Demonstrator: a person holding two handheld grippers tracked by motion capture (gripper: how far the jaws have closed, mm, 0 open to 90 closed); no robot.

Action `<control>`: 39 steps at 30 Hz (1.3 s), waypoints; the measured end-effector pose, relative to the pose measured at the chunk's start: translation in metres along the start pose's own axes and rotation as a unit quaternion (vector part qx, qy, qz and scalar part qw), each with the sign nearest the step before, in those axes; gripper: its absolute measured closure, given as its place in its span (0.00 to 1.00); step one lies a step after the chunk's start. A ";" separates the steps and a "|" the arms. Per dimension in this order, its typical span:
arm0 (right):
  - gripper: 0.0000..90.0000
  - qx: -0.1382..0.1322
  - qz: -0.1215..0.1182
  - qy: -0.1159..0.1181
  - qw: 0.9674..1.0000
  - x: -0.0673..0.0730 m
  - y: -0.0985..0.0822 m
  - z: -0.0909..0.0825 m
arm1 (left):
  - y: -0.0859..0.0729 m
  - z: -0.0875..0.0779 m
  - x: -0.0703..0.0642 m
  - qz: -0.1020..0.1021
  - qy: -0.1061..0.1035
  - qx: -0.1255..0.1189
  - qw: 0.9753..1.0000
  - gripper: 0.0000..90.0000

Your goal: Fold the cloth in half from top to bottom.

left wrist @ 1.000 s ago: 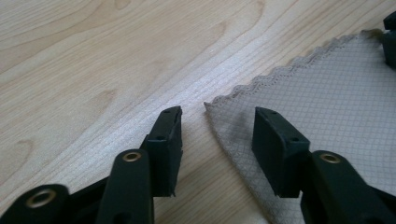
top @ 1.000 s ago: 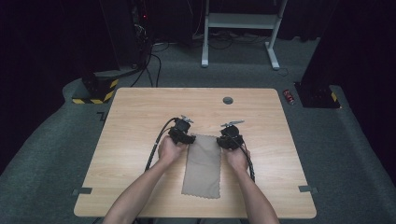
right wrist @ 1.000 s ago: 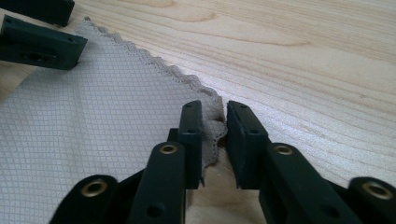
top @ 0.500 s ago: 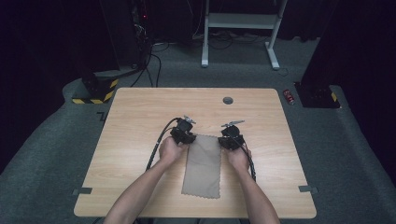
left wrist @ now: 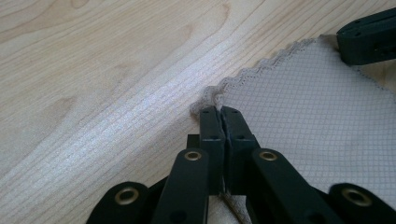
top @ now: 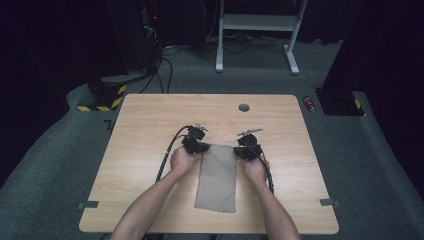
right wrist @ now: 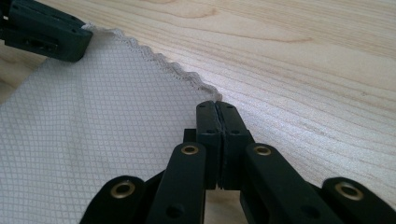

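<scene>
A dark room with cables and a metal stand (top: pixel 257 30) surrounded a pale wooden table (top: pixel 145 130). On it a grey-brown cloth (top: pixel 217 175) lay flat, its long side running away from the person. Both forearms came in from the near edge and converged slightly, each hand wrapped around its tool at a far corner of the cloth.

The left gripper (top: pixel 202 146) sat at the far left corner, the right gripper (top: pixel 243 150) at the far right corner, both tilted low toward the tabletop. Cables looped back from each along the forearms.

The left gripper view brought out what the high view could not: the left gripper's (left wrist: pixel 219 112) jaws had just been closing and were pressed together on the scalloped corner of the cloth (left wrist: pixel 308 116), which bunched slightly at the tips. The other gripper's dark jaw showed at the far right corner.

In the right gripper view the right gripper's (right wrist: pixel 216 106) jaws met tight on the cloth's (right wrist: pixel 93 140) edge at its corner, with fine grid weave spreading left of them and bare wood to their right.
</scene>
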State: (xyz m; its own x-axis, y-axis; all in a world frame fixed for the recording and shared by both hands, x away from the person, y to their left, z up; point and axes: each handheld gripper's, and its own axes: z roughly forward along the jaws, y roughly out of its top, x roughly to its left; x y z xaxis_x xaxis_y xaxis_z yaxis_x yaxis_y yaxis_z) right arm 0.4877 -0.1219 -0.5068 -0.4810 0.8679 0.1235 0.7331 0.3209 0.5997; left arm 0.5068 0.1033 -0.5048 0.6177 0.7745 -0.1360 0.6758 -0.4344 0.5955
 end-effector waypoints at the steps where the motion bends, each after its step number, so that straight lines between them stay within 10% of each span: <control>1: 0.96 0.000 0.001 0.000 1.000 -0.001 0.000 0.000 | 0.000 0.000 0.000 0.000 0.000 0.000 1.000 0.98; 39: 1.00 -0.019 -0.018 -0.010 1.000 0.000 0.016 -0.021 | 0.013 -0.029 0.003 -0.001 -0.027 -0.032 0.999 0.99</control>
State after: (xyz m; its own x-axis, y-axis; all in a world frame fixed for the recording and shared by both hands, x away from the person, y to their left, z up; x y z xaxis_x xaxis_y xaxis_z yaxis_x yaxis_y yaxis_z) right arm 0.4891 -0.1245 -0.4801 -0.4969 0.8637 0.0849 0.6964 0.3384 0.6329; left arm 0.5051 0.1133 -0.4746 0.6380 0.7492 -0.1781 0.6509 -0.4011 0.6446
